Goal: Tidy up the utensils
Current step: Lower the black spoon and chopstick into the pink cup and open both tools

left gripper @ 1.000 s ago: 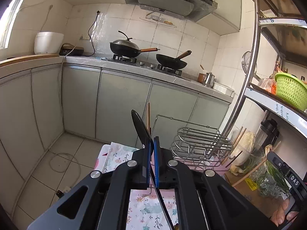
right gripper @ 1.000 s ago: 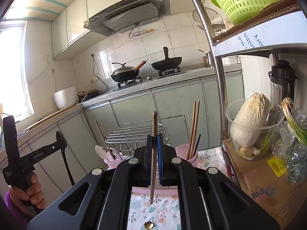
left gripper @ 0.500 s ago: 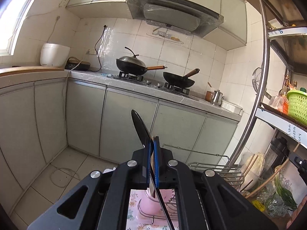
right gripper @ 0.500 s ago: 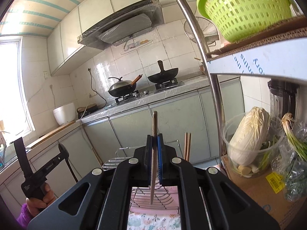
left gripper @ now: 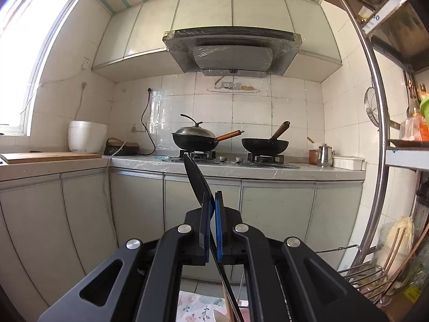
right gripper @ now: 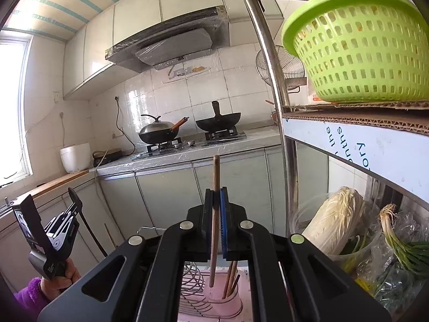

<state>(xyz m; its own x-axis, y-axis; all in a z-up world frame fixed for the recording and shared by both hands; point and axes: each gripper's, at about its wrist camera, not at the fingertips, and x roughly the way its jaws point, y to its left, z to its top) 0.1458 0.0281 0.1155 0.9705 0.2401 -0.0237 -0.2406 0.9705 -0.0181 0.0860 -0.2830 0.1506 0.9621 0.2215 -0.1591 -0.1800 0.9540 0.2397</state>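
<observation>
A wooden chopstick (right gripper: 215, 209) stands nearly upright, clamped between the jaws of the right gripper (right gripper: 216, 196); its lower tip hangs just above a pink cup (right gripper: 224, 299) that already holds other chopsticks (right gripper: 231, 276). The cup sits beside a wire rack (right gripper: 191, 289) on a flowered cloth. The left gripper (left gripper: 211, 201) has its jaws pressed together on a black spoon-like utensil (left gripper: 197, 179) — the dark bowl end tilts up and left, the thin handle runs down between the pads. In the right wrist view that gripper shows at lower left, held by a hand (right gripper: 63, 276) in a purple sleeve. Beyond both — the kitchen desk with two woks (left gripper: 194, 139) on the stove. A metal shelf at right carries a green basket (right gripper: 359, 51), with a cabbage (right gripper: 333, 218) in a tub on the level below.
</observation>
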